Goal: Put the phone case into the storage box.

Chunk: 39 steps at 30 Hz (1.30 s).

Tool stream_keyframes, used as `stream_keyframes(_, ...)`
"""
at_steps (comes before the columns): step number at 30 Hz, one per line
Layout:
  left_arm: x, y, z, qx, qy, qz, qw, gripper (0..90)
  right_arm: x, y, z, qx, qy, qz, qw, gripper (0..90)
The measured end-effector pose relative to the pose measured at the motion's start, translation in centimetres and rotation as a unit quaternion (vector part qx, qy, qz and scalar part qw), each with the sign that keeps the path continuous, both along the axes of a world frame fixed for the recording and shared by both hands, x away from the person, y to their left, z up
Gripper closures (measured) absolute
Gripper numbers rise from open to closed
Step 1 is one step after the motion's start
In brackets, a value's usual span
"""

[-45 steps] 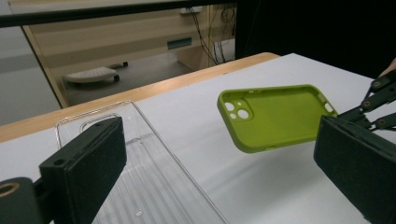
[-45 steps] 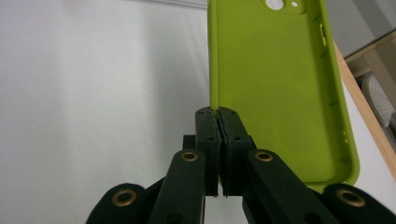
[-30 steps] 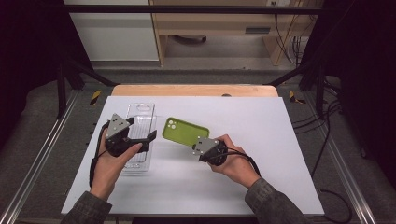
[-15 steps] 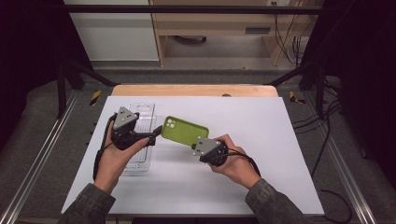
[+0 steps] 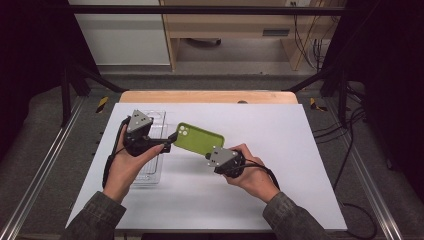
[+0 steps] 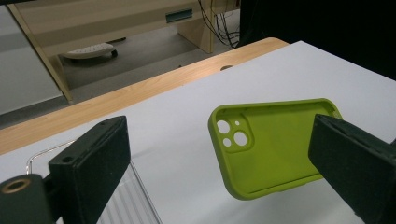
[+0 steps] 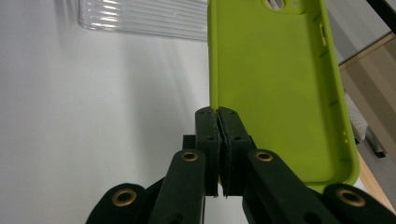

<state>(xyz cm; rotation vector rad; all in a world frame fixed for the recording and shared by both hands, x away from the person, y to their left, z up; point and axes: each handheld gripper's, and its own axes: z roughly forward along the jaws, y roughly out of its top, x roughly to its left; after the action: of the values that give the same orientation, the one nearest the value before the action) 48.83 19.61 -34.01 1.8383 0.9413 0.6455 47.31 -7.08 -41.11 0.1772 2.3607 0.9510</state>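
Note:
A lime-green phone case (image 5: 200, 141) hangs a little above the white table top, hollow side up, its camera cut-outs toward the left. My right gripper (image 5: 218, 153) is shut on the case's near long edge; in the right gripper view its jaws (image 7: 218, 116) pinch the rim of the case (image 7: 275, 84). My left gripper (image 5: 169, 142) is open at the case's camera end. In the left gripper view the case (image 6: 280, 144) lies beyond the two spread jaws, the right jaw overlapping its far end, with no contact that I can see.
A clear ribbed plastic tray (image 5: 150, 167) lies on the white sheet (image 5: 280, 165) under the left hand, also seen as the tray (image 7: 140, 18) and the tray (image 6: 126, 200). A wooden table edge (image 5: 210, 96) runs along the back. Metal rails flank both sides.
The left gripper has moved away from the person and to the right, from over the tray up to the case's camera end. The right gripper has kept hold of the case.

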Motion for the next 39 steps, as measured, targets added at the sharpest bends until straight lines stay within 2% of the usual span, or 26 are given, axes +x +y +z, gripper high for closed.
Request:
stream_keyframes(5, 0.4, -0.1, -0.1, -0.008, 0.013, 0.002, 0.9999, 7.5, -0.1, 0.0, 0.0, 0.003, -0.006, -0.003, 1.0, 87.9)
stream_keyframes(15, 1.1, -0.2, -0.3, -0.005, 0.039, 0.003, 0.9992, 12.0, -0.2, 0.3, -0.1, 0.0, -0.013, -0.001, 0.9999, 87.9)
stream_keyframes(19, 1.4, 0.0, -0.4, -0.01, 0.048, 0.005, 0.9988, 15.7, -0.3, 0.3, 0.0, -0.001, -0.018, -0.001, 0.9998, 88.0)
stream_keyframes(29, 1.7, -0.5, -0.6, -0.003, 0.074, 0.003, 0.9973, 29.5, -0.6, 0.4, 0.0, -0.004, -0.026, 0.001, 0.9997, 87.9)
stream_keyframes(39, 1.7, -1.2, -0.7, 0.01, 0.086, 0.002, 0.9963, 40.1, -0.8, 0.5, 0.1, -0.001, -0.032, 0.001, 0.9995, 87.9)
